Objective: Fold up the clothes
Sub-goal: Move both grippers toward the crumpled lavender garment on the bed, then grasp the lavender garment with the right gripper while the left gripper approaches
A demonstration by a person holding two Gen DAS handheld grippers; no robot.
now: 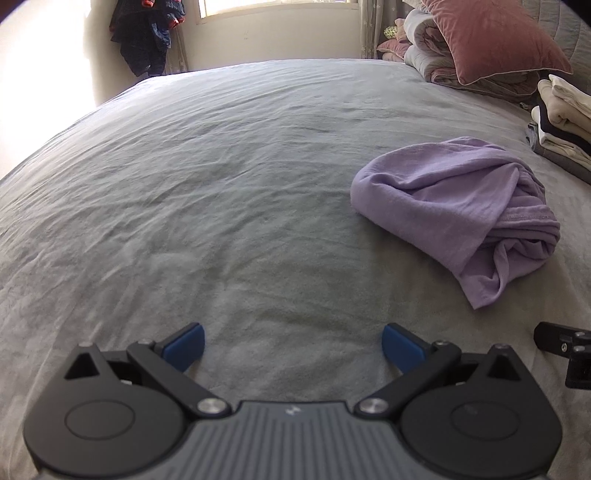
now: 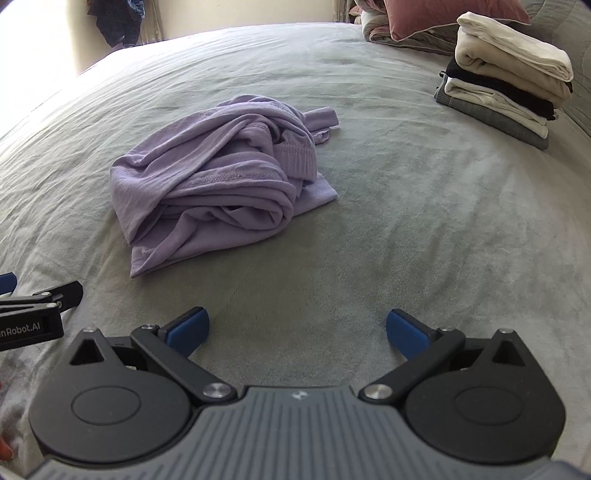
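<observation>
A crumpled lilac garment (image 1: 458, 210) lies in a heap on the grey bedspread (image 1: 221, 166), to the right in the left wrist view. In the right wrist view the lilac garment (image 2: 218, 177) sits ahead and left of centre. My left gripper (image 1: 293, 345) hovers low over bare bedspread, open, nothing between its blue pads, with the garment ahead to its right. My right gripper (image 2: 297, 332) is open and empty too, short of the garment's near edge. Each gripper shows at the edge of the other's view.
A stack of folded clothes (image 2: 506, 74) in cream, black and grey stands at the right of the bedspread (image 2: 406, 203). A pink pillow (image 1: 491, 37) and rolled quilts lie at the head. Dark clothes (image 1: 147, 33) hang by the window wall.
</observation>
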